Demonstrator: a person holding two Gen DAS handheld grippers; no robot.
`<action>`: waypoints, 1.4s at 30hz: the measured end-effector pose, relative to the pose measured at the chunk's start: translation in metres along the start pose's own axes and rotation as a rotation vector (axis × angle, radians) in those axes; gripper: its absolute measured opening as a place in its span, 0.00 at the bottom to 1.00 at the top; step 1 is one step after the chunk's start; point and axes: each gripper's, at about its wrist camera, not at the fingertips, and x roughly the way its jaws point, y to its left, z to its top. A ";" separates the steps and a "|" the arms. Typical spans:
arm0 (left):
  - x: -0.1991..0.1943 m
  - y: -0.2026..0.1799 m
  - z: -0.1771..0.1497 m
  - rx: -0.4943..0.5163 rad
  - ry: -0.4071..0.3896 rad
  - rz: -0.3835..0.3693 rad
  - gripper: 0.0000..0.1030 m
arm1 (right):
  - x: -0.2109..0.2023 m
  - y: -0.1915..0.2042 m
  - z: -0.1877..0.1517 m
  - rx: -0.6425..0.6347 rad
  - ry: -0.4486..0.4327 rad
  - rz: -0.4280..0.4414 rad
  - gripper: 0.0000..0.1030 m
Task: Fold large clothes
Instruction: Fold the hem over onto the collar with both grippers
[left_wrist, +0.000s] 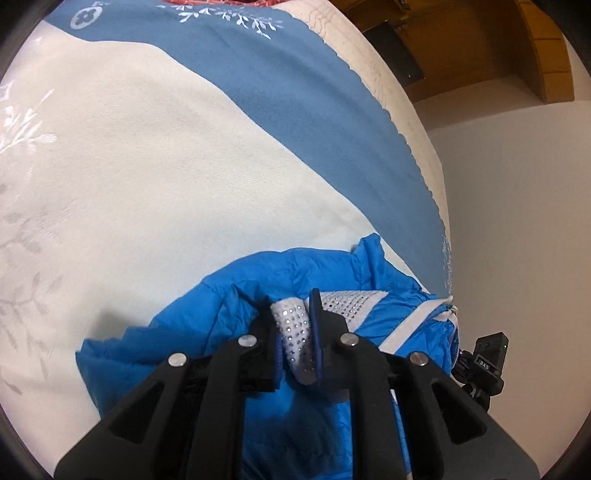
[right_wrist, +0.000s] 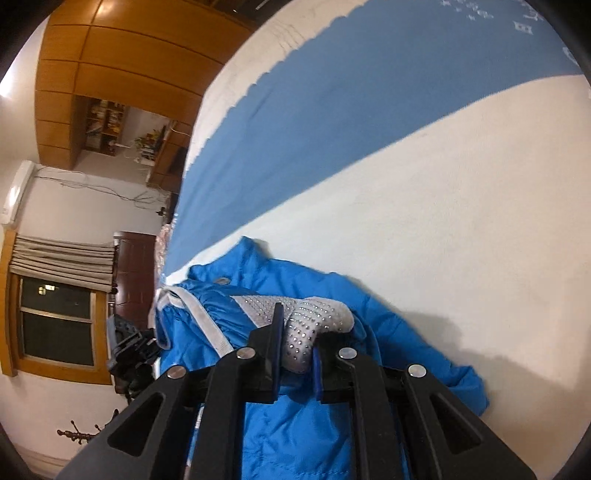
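Our left gripper and right gripper pinch the blue jacket's studded trim at 6 o'clock; folding barely begun.

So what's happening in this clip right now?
A person is folding a blue jacket on a bed with a cream-and-blue bedspread. The left gripper and right gripper each have their jaws clamped on a silver studded panel of the jacket, carrying it over the bed.
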 end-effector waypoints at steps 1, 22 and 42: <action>0.000 0.000 0.001 0.003 0.009 0.003 0.13 | 0.001 -0.001 -0.001 -0.003 0.004 -0.005 0.12; -0.049 -0.028 -0.079 0.317 -0.046 0.231 0.11 | -0.031 0.027 -0.066 -0.227 -0.024 -0.210 0.16; -0.038 -0.028 -0.038 0.224 -0.131 0.342 0.25 | -0.035 0.009 -0.045 -0.100 -0.162 -0.340 0.22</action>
